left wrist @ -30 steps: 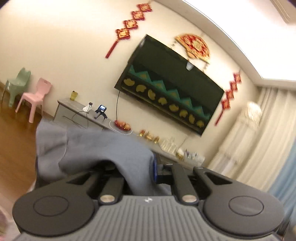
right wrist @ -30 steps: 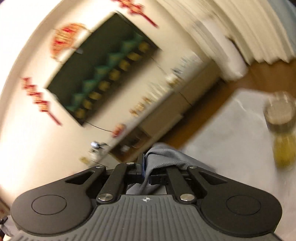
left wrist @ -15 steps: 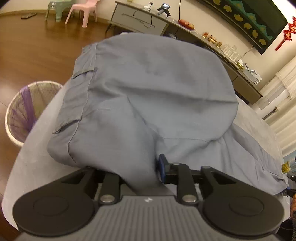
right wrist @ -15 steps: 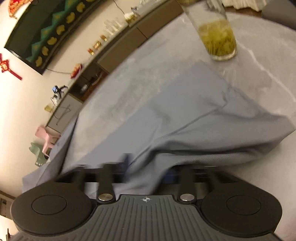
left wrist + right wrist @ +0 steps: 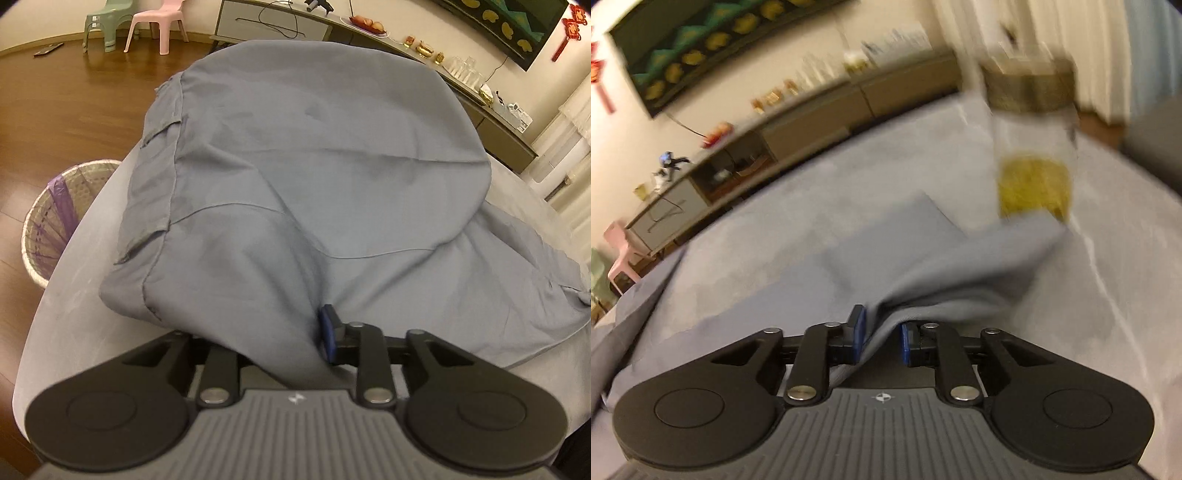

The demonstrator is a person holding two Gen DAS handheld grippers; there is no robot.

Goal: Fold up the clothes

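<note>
Grey garment [image 5: 314, 177] lay spread over the pale round desk [image 5: 74, 314], folded edge toward 12 o'clock. Left claw [image 5: 291, 332] was clamped on a bunched fold; only its blue right pad showed, the other being under the cloth. Right claw [image 5: 881, 334] stood slightly apart, cloth [image 5: 923, 258] running between its pads. Glass jar [image 5: 1032, 155] stood at 1 o'clock; woven basket [image 5: 51, 221] at 9 o'clock on the floor.

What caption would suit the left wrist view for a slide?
Left gripper shut on a grey garment spread over a pale table, a woven basket on the floor beside it.
</note>
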